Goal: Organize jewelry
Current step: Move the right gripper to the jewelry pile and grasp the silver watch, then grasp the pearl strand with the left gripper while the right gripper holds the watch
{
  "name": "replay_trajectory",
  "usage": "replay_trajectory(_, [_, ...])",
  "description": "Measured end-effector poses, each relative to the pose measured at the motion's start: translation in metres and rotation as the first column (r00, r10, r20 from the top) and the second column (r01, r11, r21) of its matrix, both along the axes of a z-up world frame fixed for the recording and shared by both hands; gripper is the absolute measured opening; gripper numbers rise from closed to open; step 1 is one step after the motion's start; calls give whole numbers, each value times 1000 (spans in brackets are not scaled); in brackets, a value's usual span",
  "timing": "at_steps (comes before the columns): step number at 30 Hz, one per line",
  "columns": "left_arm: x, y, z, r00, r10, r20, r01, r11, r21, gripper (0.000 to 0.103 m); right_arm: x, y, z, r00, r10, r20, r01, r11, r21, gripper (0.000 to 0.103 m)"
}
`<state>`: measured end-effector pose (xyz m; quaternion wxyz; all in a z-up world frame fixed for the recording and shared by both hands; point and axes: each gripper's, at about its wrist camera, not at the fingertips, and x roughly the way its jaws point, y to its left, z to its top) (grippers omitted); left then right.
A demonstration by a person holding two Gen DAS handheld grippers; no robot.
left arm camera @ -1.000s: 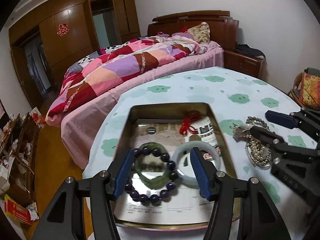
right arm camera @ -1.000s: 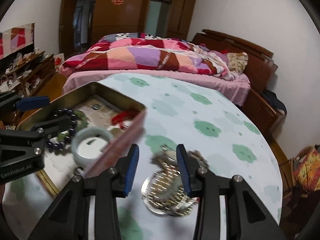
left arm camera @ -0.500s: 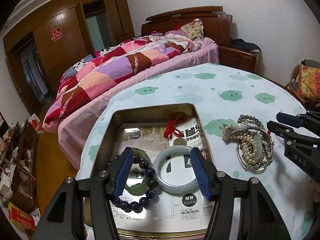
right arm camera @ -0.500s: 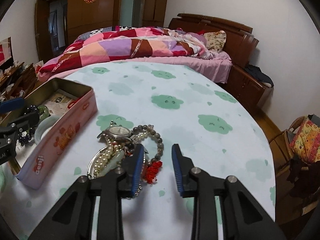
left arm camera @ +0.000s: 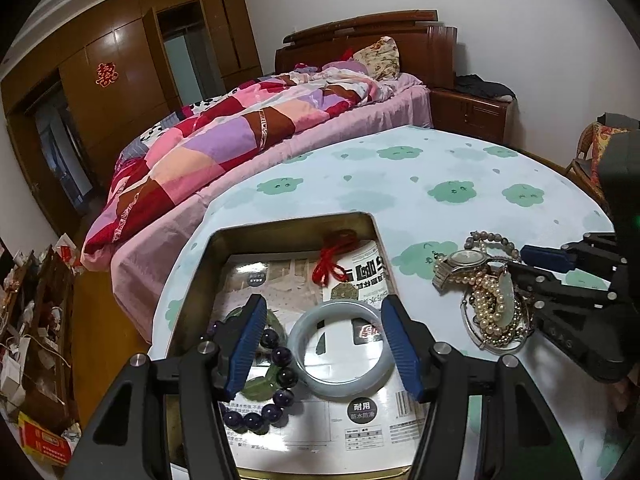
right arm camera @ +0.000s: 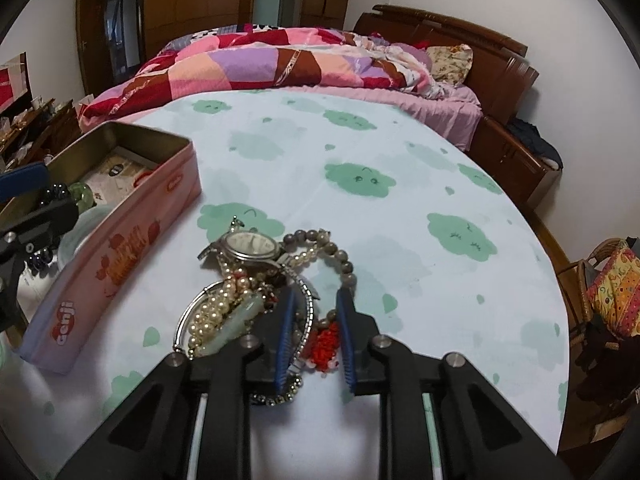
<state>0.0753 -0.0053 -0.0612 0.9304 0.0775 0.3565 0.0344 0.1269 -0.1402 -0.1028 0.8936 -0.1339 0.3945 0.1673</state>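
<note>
A pink tin [right arm camera: 120, 248] stands open on the table; its rim shows in the left wrist view [left arm camera: 296, 222]. Inside lie a pale jade bangle [left arm camera: 340, 350], a dark bead bracelet [left arm camera: 272, 396] over a green bangle, and a red cord [left arm camera: 334, 258]. My left gripper [left arm camera: 322, 344] is open above the bangle. A jewelry pile with a watch [right arm camera: 250, 246], pearls [right arm camera: 218, 306], a grey bead bracelet [right arm camera: 340, 258] and a red tassel [right arm camera: 326, 346] lies right of the tin. My right gripper [right arm camera: 314, 338] is open, its fingers astride the silver chain and tassel. The pile also shows in the left wrist view [left arm camera: 490, 300].
The round table has a pale cloth with green clouds [right arm camera: 360, 180]. A bed with a patchwork quilt [left arm camera: 240, 132] stands behind it. A wicker chair [right arm camera: 608, 280] is at the right, cluttered shelves [left arm camera: 32, 320] at the left.
My left gripper has drawn back and risen over the tin. My right gripper has swung right and come down low over the near end of the jewelry pile.
</note>
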Motion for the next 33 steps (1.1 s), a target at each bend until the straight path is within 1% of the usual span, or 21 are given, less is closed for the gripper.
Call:
replay_trajectory(5, [0, -5, -1, 1000, -15, -8, 15, 1000, 3, 60, 5, 1, -3, 999, 17, -32, -17, 1000, 7, 23])
replay_trajectory(9, [1, -8, -3, 1000, -20, -18, 20, 1000, 4, 60, 8, 7, -4, 998, 43, -34, -44, 999, -22, 23])
replay_trajectory(12, [1, -9, -3, 1000, -23, -17, 23, 1000, 3, 60, 9, 10, -5, 997, 61, -37, -62, 998, -27, 10])
replay_trajectory(14, [0, -8, -1, 1000, -24, -14, 24, 1000, -4, 60, 4, 9, -3, 998, 61, -19, -61, 998, -15, 6])
replay_trajectory(18, [-1, -5, 4, 1000, -25, -2, 25, 999, -40, 60, -8, -3, 14, 997, 20, 70, -23, 998, 51, 6])
replay_trajectory(22, [-2, -12, 10, 999, -47, 12, 48, 997, -56, 60, -14, -22, 24, 994, -31, 107, 19, 994, 105, 5])
replay_trajectory(25, [-1, -23, 12, 997, -75, 15, 76, 996, -52, 60, -17, -35, 29, 989, -74, 128, 56, 988, 142, 5])
replay_trajectory(29, [3, -45, 11, 992, -129, 7, 129, 991, -40, 60, -23, -47, 35, 980, -111, 162, 84, 983, 165, 6])
replay_trajectory(31, [6, -56, 9, 988, -155, -6, 155, 987, -32, 60, -25, -51, 34, 975, -126, 183, 97, 983, 157, 5])
replay_trajectory(33, [12, -67, 3, 984, -177, -29, 177, 984, -30, 60, -25, -55, 33, 975, -134, 175, 104, 980, 171, 6])
